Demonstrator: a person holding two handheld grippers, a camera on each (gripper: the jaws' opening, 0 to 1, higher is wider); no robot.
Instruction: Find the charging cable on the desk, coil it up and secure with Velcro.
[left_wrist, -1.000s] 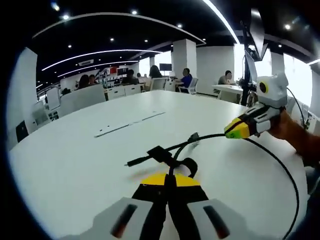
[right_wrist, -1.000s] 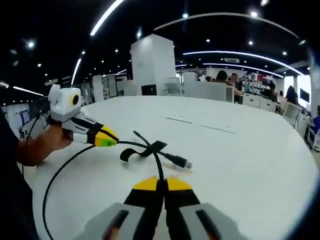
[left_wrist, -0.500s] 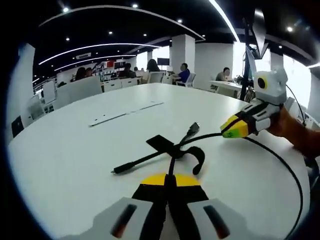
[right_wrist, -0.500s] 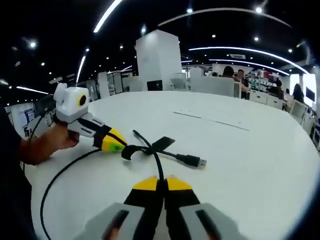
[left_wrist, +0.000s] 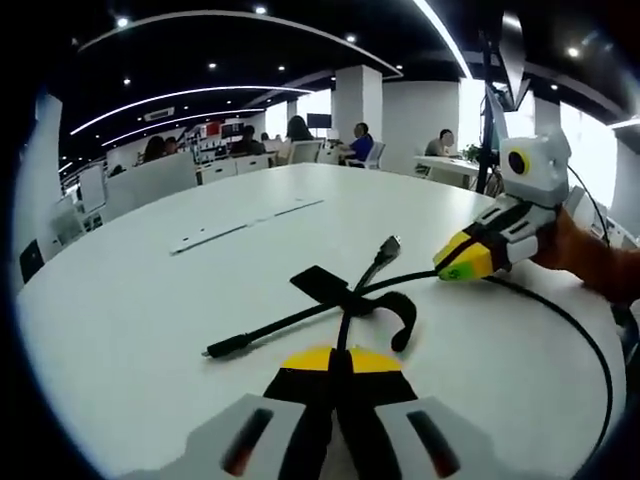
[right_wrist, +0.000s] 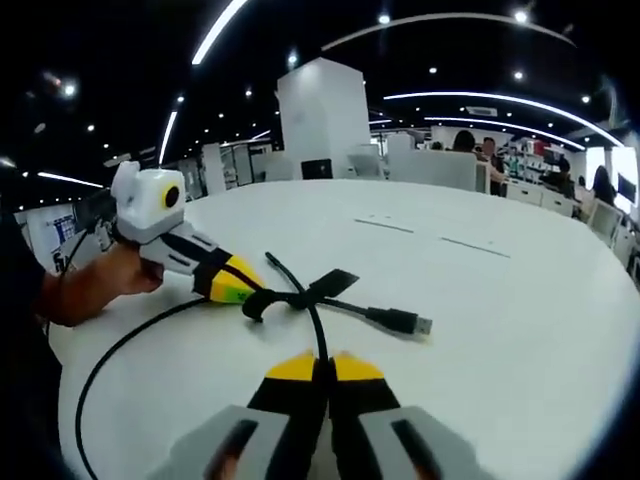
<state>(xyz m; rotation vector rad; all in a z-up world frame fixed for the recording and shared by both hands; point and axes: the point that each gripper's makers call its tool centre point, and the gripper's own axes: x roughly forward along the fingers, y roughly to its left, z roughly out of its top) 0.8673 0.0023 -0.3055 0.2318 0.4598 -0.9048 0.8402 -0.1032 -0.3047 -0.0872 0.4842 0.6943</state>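
Left gripper (left_wrist: 340, 362) with yellow-tipped jaws pressed together on the black charging cable (left_wrist: 345, 325), which runs up from between the tips, in the left gripper view. Same for the right gripper (right_wrist: 322, 368) in its own view: jaws closed tight on the cable (right_wrist: 316, 335), thin black line coming out of the tips. Right gripper also visible in the left gripper view (left_wrist: 458, 262), held by a hand (left_wrist: 590, 255), tips on the cable. Left gripper visible in the right gripper view (right_wrist: 232, 284), held by a hand (right_wrist: 95, 285). Between the two grippers, cable crossing itself on the white desk (left_wrist: 150, 300), with a black Velcro strap (left_wrist: 320, 284) at the crossing and both plug ends lying free. Long loop of cable curving along the desk edge. Behind, open office with people sitting (left_wrist: 358, 146) at far desks.
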